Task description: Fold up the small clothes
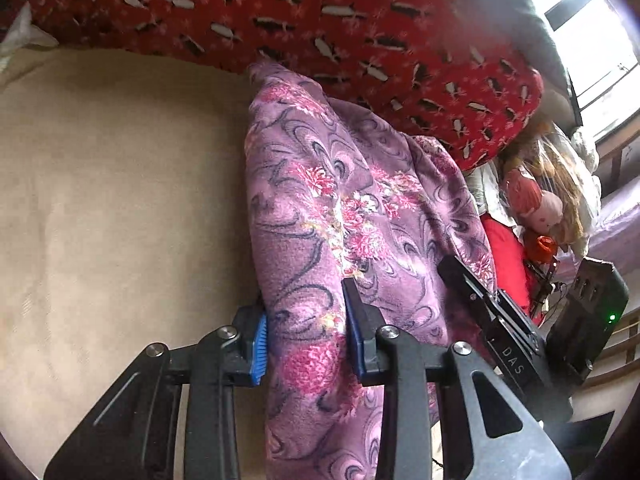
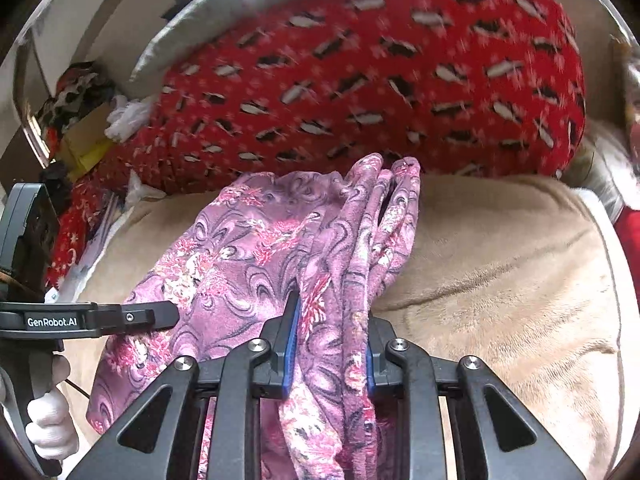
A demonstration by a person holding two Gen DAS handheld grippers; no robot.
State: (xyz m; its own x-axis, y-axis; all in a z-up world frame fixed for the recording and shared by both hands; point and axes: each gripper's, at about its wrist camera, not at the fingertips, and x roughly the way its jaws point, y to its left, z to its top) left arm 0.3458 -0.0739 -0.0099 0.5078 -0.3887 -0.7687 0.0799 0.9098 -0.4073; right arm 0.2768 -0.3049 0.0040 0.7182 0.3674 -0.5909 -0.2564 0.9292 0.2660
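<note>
Two grippers share one purple flowered garment point(image 1: 344, 208), each pinching a bunched part of it. In the left wrist view, the left gripper point(image 1: 306, 334) is clamped on the fabric: its blue-padded fingers point(image 1: 259, 344) press in from either side, and the cloth runs up and away from them as a thick folded band toward a red blanket point(image 1: 360, 32) with a black-and-white pattern. To the left of the garment lies the bare beige bed cover point(image 1: 112, 200). To the right, the black body of the right gripper point(image 1: 500, 320) reaches into the same cloth, and beyond it a doll point(image 1: 536, 204) sits among clutter near a bright window point(image 1: 596, 40). In the right wrist view, the right gripper point(image 2: 332, 344) is likewise closed on the garment point(image 2: 260, 248), a gathered ridge of folds passing between its blue pads and hanging down below them. The rest of the fabric spreads out to the left over the beige bed cover point(image 2: 500, 272), its far end bunched up just in front of the red blanket point(image 2: 380, 80). At the left edge, the left gripper point(image 2: 160, 316) touches the cloth, held by a white-gloved hand point(image 2: 52, 420).
</note>
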